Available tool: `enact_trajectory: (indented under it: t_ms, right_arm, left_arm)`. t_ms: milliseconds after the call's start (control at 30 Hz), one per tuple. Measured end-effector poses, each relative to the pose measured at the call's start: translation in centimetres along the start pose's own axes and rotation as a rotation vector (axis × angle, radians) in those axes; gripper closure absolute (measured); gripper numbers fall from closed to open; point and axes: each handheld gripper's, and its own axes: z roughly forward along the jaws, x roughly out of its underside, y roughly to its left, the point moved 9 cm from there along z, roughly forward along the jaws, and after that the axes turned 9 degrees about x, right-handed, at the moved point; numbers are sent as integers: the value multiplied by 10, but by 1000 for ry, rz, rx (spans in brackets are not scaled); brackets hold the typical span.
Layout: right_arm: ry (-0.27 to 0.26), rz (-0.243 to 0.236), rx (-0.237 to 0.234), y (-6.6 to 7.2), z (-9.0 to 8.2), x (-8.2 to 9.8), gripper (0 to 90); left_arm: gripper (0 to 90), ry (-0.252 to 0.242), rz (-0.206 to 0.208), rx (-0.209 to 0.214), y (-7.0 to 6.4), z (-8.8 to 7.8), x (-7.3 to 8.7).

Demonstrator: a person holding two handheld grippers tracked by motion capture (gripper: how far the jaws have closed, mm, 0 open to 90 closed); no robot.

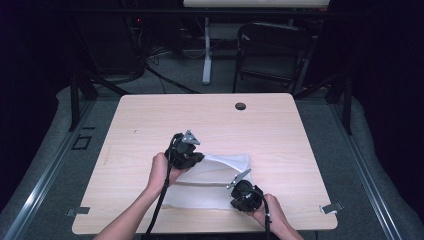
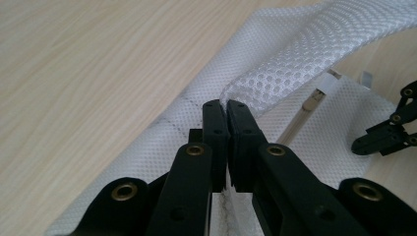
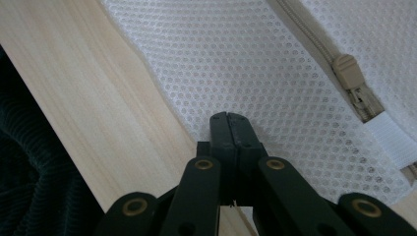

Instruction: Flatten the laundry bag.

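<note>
Wood worktop (image 1: 150, 120), white mesh bag (image 1: 220, 192) lower center; left hand-held gripper (image 2: 226, 105) pinching a raised fold, right hand-held gripper (image 3: 230, 119) clamped on bag edge.

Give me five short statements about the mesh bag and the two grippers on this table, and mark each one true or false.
1. The left gripper pinches a fold of the white mesh bag. True.
2. The bag is black. False: it is white.
3. The right gripper stands wide open. False: shut at the bag's edge.
4. The bag has a beige zipper. True.
5. The bag lies on the floor. False: on the wooden table.
</note>
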Motion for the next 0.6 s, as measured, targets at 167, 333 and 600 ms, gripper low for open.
enact_trajectory:
  t_ms: [167,333,600]
  right_arm:
    - [1,2,-10,1,-1,1,900]
    - [10,-3,-22,2,-1,3,900]
    - [23,-7,-41,3,-3,6,900]
  left_arm:
    - [875,3,10,-27,6,-1,-11]
    - [876,2,21,-42,12,-3,-21]
    - [876,-7,31,-78,22,-5,-37]
